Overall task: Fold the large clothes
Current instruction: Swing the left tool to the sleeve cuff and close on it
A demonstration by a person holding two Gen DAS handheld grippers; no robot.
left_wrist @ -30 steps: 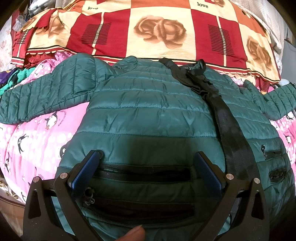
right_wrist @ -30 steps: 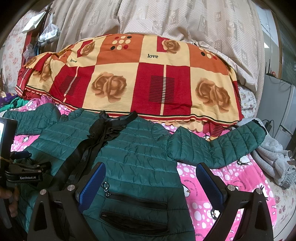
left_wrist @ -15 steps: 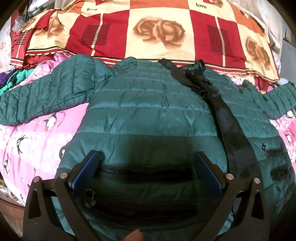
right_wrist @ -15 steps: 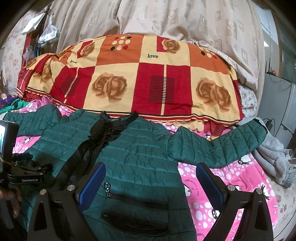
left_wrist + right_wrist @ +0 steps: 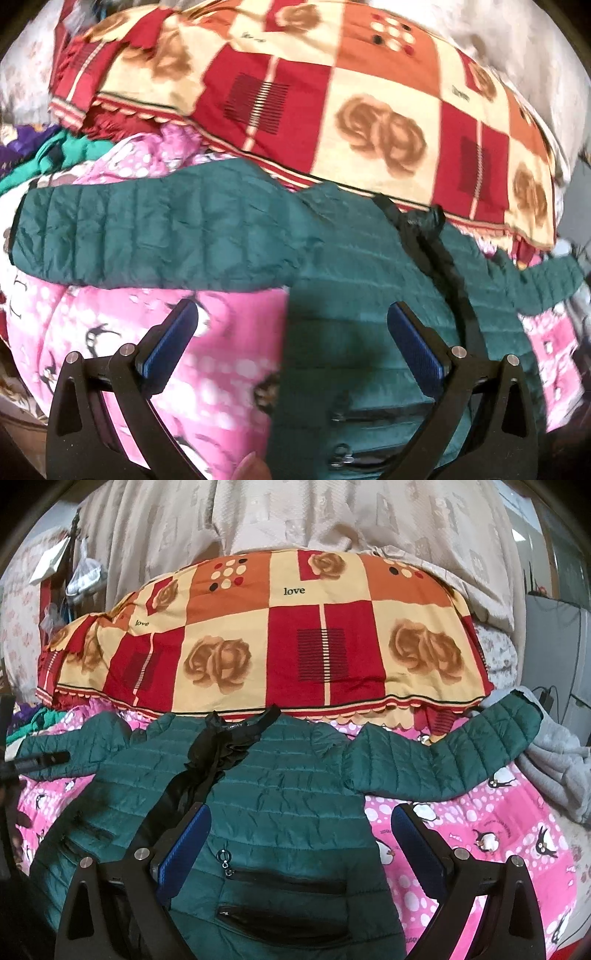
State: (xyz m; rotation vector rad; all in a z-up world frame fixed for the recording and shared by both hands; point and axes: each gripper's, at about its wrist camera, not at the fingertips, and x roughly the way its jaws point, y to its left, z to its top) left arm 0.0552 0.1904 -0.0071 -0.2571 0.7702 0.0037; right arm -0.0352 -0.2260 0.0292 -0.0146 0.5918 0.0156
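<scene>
A dark green quilted jacket [image 5: 280, 797] lies face up and spread out on a pink penguin-print bedsheet [image 5: 480, 842], with a black placket down the front and both sleeves stretched outward. In the left wrist view the jacket [image 5: 369, 332] shows its left sleeve [image 5: 147, 236] stretching to the left. My left gripper [image 5: 291, 325] is open and empty above the jacket's left edge, near the armpit. My right gripper [image 5: 301, 825] is open and empty above the jacket's right front, near the zip pockets [image 5: 288, 882].
A red, orange and cream rose-patterned quilt [image 5: 266, 642] is heaped behind the jacket. A grey garment [image 5: 554, 764] lies at the right past the right sleeve. Teal and purple clothes [image 5: 44, 155] sit at the far left. A beige curtain [image 5: 295, 513] hangs behind.
My left gripper has swung left, from over the jacket's lower front to its left edge and sleeve; that view is blurred. My right gripper has shifted slightly right.
</scene>
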